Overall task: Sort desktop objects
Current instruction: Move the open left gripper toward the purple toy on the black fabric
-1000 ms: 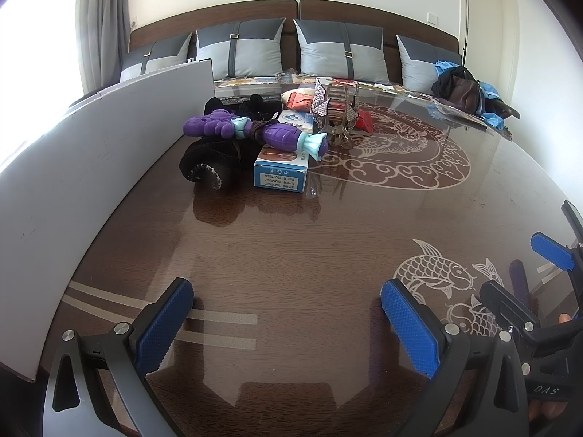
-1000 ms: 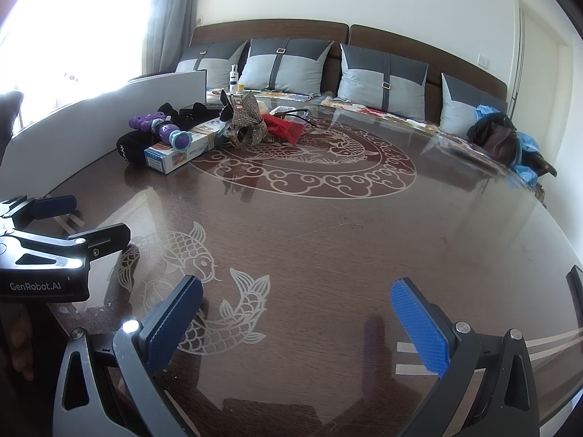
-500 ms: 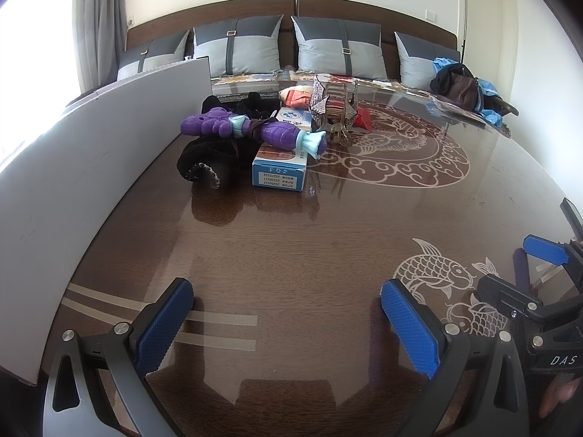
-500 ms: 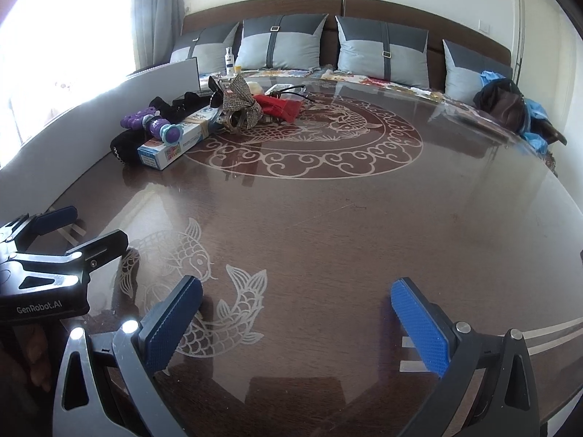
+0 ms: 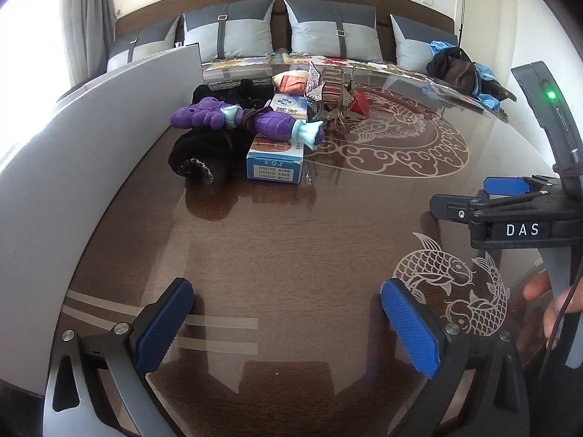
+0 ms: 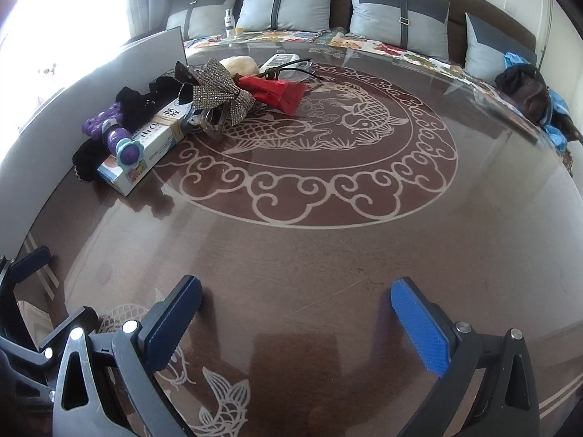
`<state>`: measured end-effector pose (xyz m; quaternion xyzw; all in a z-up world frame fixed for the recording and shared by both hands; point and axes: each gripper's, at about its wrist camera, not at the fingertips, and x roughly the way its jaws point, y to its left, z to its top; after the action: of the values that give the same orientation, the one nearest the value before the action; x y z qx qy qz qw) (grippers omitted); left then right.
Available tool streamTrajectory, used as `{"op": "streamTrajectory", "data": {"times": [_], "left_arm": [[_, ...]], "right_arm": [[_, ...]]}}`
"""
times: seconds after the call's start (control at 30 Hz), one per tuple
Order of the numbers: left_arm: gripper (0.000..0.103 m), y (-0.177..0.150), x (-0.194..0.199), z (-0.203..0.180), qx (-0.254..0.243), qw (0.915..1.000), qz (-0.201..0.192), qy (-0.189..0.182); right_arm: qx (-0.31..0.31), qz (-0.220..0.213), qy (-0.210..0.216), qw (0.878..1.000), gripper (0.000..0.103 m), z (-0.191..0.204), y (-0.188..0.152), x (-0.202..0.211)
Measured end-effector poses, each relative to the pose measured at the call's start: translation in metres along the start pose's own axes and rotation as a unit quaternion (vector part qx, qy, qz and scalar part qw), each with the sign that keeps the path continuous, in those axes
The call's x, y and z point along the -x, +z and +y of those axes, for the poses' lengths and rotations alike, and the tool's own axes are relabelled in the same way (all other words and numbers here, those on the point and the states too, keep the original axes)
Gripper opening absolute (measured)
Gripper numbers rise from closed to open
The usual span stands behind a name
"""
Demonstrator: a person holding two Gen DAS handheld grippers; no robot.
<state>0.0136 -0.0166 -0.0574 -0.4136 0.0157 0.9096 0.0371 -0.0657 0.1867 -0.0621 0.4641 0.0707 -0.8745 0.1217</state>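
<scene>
**Still at the approach: both grippers empty, the pile untouched**

Here you hold the left gripper [image 5: 286,322] low over the near part of the table [image 5: 291,240], its blue pads spread wide with only bare wood and two pale tape strips [image 5: 218,333] between them. Your right gripper [image 6: 297,322] is in the same condition: jaws wide apart, nothing held, hovering over the glossy top near the koi inlay [image 6: 218,400]. In the left wrist view the right gripper shows from the side at the right edge, with your fingers [image 5: 535,291] on its handle.

Farther out, everything to be sorted sits bunched at the far left of the table, against the grey board [image 5: 73,167]. The purple toy [image 5: 247,122] lies across the top of a blue-and-white box [image 5: 275,162]; a black fabric item [image 5: 204,153] sits just left of the box, touching it. Behind them is a sequinned bow on a hair claw [image 6: 218,91], and beside that a red packet [image 6: 280,93]. More small things lie behind, too crowded to name.

Judging from this, you are at the reach-in step and no item is sorted yet. No bin or target area is visible, so where things go cannot be told. The next move calls for carrying one gripper well forward to the pile. The purple toy looks like the sensible first pick, since it rests on top; close across its narrow middle, and lift straight up so the box beneath does not drag along.
</scene>
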Motion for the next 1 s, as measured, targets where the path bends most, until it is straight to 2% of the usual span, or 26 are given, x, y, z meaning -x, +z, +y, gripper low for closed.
{"op": "streamTrajectory", "data": {"times": [0.27,0.33,0.47,0.73,1.0], "left_arm": [[0.103,0.003,-0.001,0.000,0.000,0.9998,0.018,0.000],[0.103,0.004,0.000,0.000,0.000,0.9998,0.018,0.000],[0.103,0.003,0.000,0.002,-0.001,0.9999,0.015,0.000],[0.103,0.006,0.000,0.002,-0.006,0.9997,0.023,-0.003],[0.103,0.013,-0.002,0.001,0.000,0.9984,0.056,0.001]], "right_arm": [[0.045,0.064,0.026,0.997,0.103,0.000,0.031,-0.016],[0.053,0.066,0.031,0.996,0.103,0.001,0.034,-0.018],[0.064,0.057,0.038,0.996,0.103,0.002,0.037,-0.020],[0.071,0.001,0.049,0.996,0.103,0.001,0.039,-0.022],[0.066,-0.004,0.045,0.997,0.103,0.001,0.041,-0.023]]}}
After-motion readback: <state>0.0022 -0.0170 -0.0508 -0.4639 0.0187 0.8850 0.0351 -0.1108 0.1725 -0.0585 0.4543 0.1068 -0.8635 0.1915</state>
